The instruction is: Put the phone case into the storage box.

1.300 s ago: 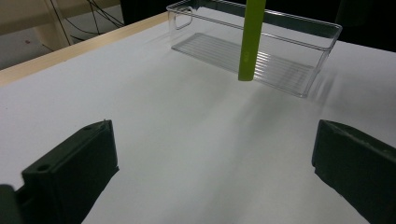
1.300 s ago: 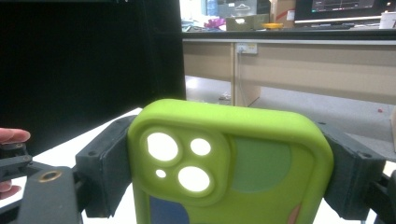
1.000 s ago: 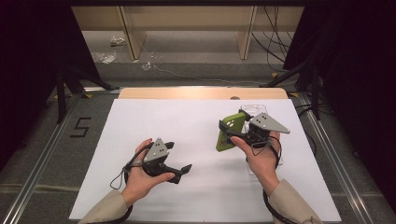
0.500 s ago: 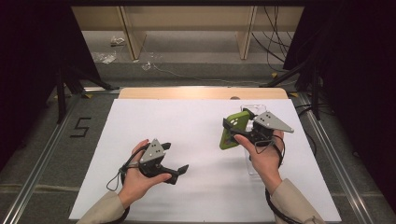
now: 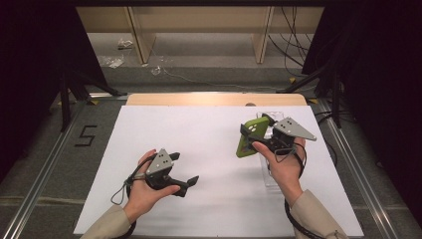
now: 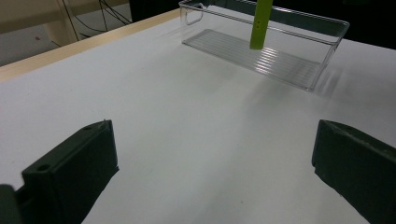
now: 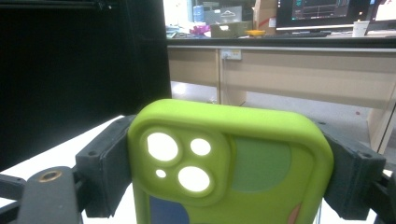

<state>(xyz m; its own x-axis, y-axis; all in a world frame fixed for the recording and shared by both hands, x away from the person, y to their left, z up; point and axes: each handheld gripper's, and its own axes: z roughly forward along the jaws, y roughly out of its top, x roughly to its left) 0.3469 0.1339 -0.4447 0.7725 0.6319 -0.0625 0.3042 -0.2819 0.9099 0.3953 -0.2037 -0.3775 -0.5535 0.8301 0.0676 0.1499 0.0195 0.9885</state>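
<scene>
A lime-green phone case (image 5: 250,137) with camera cut-outs is held upright above the white mat, my right gripper (image 5: 255,133) shut on its sides. In the right gripper view the phone case (image 7: 233,158) stands between both jaws, its back toward the camera. A clear plastic bin (image 5: 269,177) lies on the mat under the right hand. My left gripper (image 5: 183,172) rests low at the mat's front left, open and holding nothing. The left gripper view looks between its wide-apart jaws (image 6: 215,177) toward the bin (image 6: 280,65), with the case's edge (image 6: 260,23) hanging over it.
A white mat (image 5: 199,134) covers the table, with a wooden strip (image 5: 214,99) along its far edge. Metal rails (image 5: 45,164) border both sides. A "5" mark (image 5: 85,135) sits on the grey surface at left. Beyond are cables (image 5: 293,45) and table legs.
The right gripper has carried the phone case slightly right and up over the bin. The left hand has drifted a little left.
</scene>
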